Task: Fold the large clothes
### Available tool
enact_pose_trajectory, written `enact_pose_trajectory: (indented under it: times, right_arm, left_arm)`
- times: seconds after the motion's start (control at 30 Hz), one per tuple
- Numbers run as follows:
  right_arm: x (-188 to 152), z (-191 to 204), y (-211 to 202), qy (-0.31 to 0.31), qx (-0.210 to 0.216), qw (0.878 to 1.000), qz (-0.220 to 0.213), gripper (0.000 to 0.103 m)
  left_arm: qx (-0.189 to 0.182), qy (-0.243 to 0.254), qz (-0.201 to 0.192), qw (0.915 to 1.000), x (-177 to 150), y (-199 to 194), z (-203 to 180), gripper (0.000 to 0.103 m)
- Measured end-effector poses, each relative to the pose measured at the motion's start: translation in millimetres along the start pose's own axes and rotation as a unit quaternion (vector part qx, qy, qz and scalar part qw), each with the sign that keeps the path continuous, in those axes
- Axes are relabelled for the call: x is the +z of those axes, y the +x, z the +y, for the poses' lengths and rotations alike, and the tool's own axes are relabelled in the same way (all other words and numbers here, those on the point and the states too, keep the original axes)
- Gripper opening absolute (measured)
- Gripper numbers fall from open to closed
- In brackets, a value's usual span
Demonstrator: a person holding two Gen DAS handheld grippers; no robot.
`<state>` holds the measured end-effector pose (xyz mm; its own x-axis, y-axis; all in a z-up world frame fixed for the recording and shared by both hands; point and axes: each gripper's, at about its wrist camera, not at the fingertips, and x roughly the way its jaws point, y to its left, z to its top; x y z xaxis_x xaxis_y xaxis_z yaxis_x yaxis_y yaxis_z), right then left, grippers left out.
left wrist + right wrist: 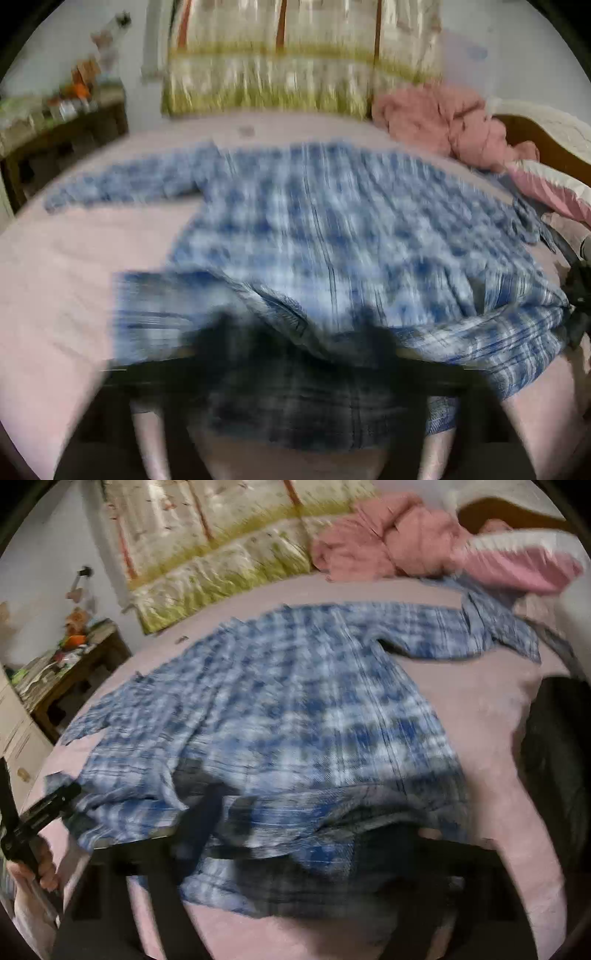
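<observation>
A blue and white plaid shirt (314, 221) lies spread on a pink bed sheet (66, 266), sleeves out to the sides. Its near hem drapes over my left gripper (295, 354), whose dark fingers are blurred and mostly hidden by the cloth. In the right wrist view the shirt (295, 686) also has its hem bunched over my right gripper (295, 834). Both seem closed on the hem, but motion blur hides the jaws. The left gripper (40, 812), held by a hand, shows at the left edge of the right wrist view.
A pink garment (454, 125) is heaped at the far right of the bed, beside a pink and white pillow (554, 188). A patterned quilt (295, 66) stands against the wall. A cluttered wooden table (55, 125) is at the left.
</observation>
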<state>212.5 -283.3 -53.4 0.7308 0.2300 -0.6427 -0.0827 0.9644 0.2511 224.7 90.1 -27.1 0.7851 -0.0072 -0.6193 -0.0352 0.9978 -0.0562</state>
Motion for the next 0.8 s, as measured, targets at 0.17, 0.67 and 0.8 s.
enact_pose_trajectory:
  times: [0.17,0.67,0.8]
  right_arm:
    - [-5.4,9.1,-20.6,-0.053,-0.004,0.999,0.012,0.099]
    - [-5.4,-49.7,-15.4,-0.021,-0.085,0.992,0.093,0.095]
    - [-18.7,-26.4,-22.0,-0.119,-0.047,0.983,0.132,0.094]
  left_arm:
    - [0.010,0.032,-0.037,0.9988,4.0,-30.1,-1.5,0.103]
    - [0.102,-0.032,0.070,0.9918,-2.1,34.6,66.5,0.101]
    - [0.075,-0.043,0.095,0.9918,-6.1,50.7,73.0,0.075]
